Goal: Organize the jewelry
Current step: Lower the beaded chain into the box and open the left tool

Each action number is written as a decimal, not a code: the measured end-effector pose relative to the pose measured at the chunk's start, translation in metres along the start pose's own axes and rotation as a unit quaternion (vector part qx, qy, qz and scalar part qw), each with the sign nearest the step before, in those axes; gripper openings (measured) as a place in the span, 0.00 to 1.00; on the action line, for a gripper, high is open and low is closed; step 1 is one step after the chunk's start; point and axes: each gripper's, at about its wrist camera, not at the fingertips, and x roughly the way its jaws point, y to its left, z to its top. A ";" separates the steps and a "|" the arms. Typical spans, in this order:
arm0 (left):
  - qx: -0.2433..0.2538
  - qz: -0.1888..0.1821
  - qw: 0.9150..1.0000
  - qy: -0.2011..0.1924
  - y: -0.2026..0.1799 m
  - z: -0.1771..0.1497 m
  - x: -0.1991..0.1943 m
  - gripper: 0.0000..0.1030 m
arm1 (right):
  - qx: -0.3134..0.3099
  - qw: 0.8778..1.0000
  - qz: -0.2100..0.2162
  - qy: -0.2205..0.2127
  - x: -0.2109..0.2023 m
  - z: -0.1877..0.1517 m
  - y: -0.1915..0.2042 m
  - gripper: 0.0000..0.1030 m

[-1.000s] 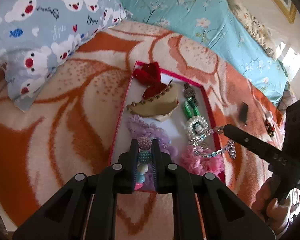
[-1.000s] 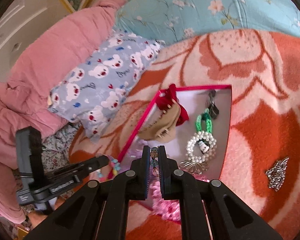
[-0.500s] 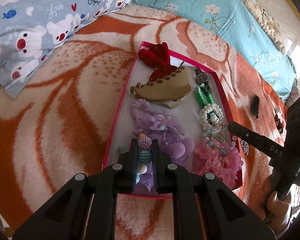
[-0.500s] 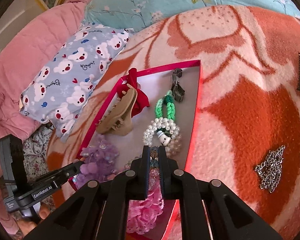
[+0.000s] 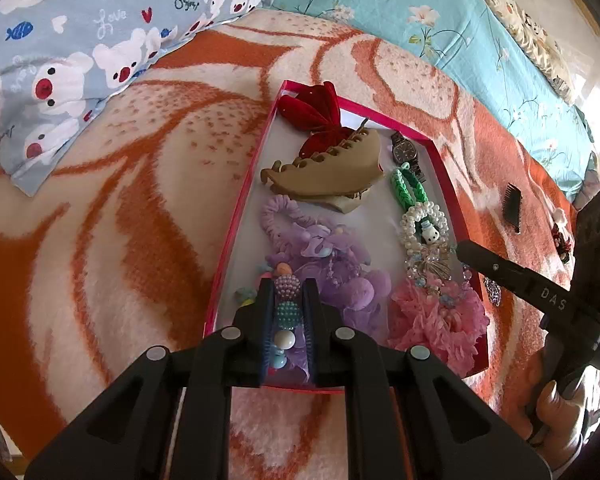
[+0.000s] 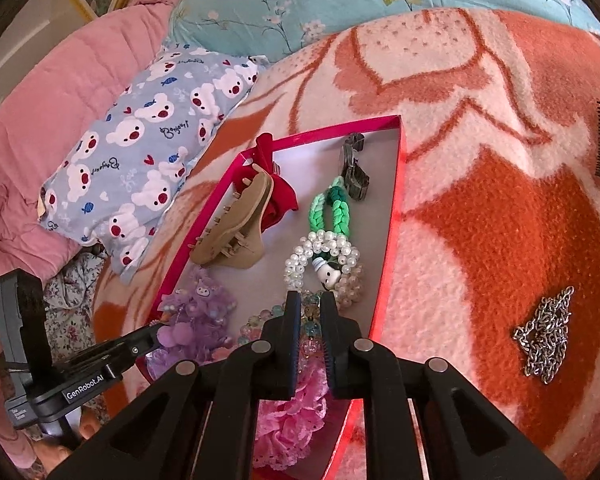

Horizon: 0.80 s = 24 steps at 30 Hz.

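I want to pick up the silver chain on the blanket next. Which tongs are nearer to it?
Right. The right tongs are over the red box's side facing the silver chain; the left tongs are at the box's opposite side.

Daylight floods both my views, bright and warm, strongest from the blown-out window patch at the right edge of my left view. My tongs throw only soft shadows on the blanket. Fisheye bending curves everything toward the dark circular corners. Focus is sharp centrally, softer near the rims; the red box rim glows slightly.
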 end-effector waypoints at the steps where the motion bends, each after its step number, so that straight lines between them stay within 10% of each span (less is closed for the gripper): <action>1: -0.001 -0.001 1.000 0.000 0.000 0.000 0.000 0.11 | 0.001 1.000 0.000 -0.001 -0.001 0.000 0.000 0.13; 24: -0.008 -0.006 1.000 -0.006 0.004 -0.005 -0.014 0.56 | 0.014 1.000 0.006 -0.025 -0.029 -0.005 -0.002 0.59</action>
